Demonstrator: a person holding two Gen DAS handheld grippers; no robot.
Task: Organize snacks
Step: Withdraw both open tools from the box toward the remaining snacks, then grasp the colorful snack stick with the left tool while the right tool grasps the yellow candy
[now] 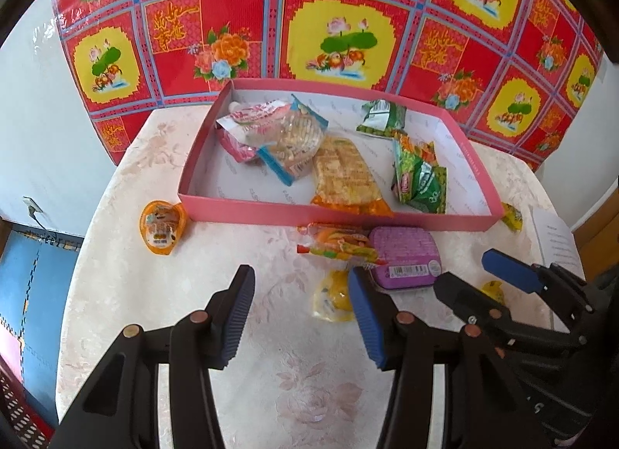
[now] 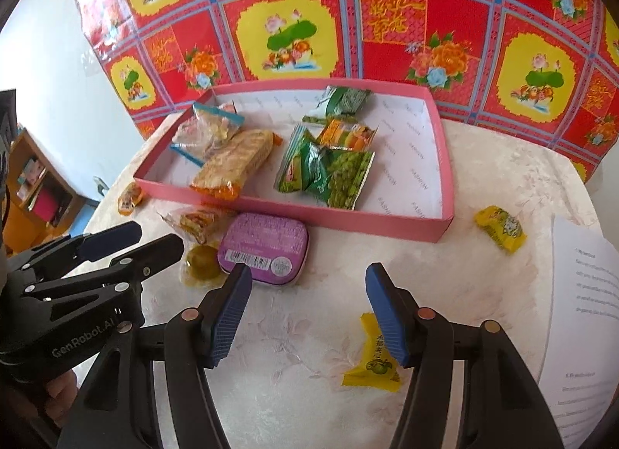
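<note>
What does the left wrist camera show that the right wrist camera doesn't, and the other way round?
Only the left wrist view shows the pink pouch at the tray's far left corner, and the left gripper head-on, fingers apart and empty.

Only the right wrist view shows a wooden shelf at the far left, and the yellow candy whole beside the right gripper, which is also open and empty.

Both show the pink tray holding green packets and the cracker pack, with the purple tin and an orange jelly cup outside it.
</note>
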